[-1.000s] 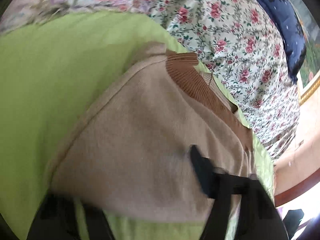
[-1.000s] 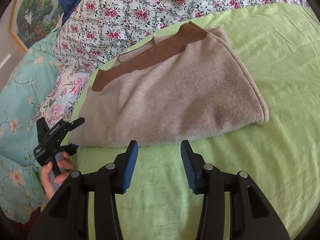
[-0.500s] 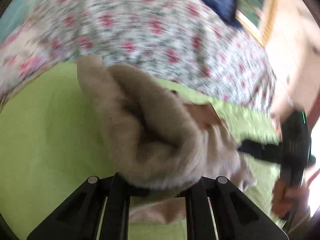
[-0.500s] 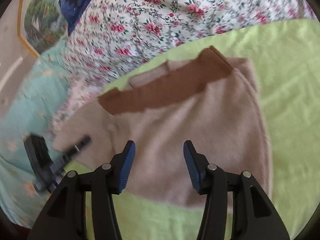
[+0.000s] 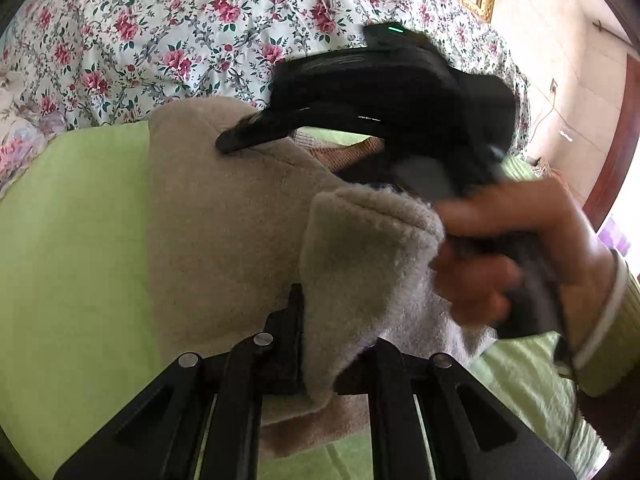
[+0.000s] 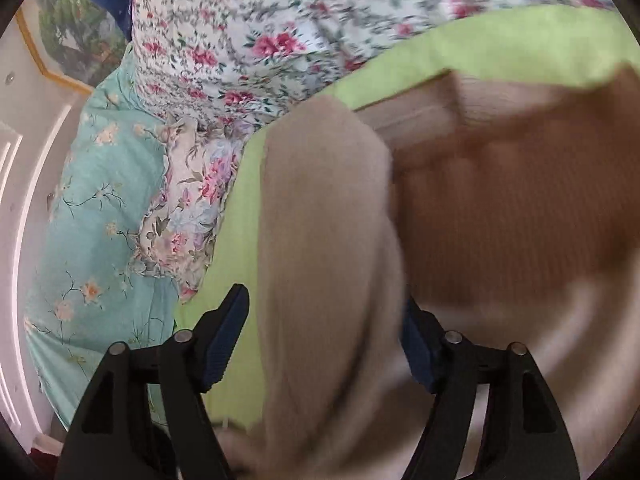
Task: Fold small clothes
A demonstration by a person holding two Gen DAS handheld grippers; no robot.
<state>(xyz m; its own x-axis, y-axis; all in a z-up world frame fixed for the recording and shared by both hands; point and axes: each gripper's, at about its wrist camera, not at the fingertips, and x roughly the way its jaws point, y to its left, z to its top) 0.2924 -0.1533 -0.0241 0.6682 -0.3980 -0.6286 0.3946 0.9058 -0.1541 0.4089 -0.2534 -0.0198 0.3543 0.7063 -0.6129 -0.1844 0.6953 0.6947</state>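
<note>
A beige knit sweater (image 5: 224, 216) with a brown ribbed collar (image 5: 352, 152) lies on a lime-green sheet (image 5: 72, 264). My left gripper (image 5: 336, 344) is shut on a folded-up edge of the sweater (image 5: 360, 256) and holds it raised. My right gripper (image 6: 324, 344) is open, its blue pads on either side of a raised beige fold (image 6: 320, 240); the brown ribbed part (image 6: 512, 208) is close on the right. In the left wrist view the right gripper's black body (image 5: 392, 92) and the hand holding it hover over the sweater.
A floral quilt (image 5: 192, 28) lies behind the sheet. A teal floral pillow (image 6: 100, 216) is at the left in the right wrist view. A framed picture (image 6: 72, 36) hangs on the wall behind.
My left gripper has closed on the sweater's edge and lifted it over toward the right. My right gripper has moved forward onto the sweater, its open fingers now straddling a fold.
</note>
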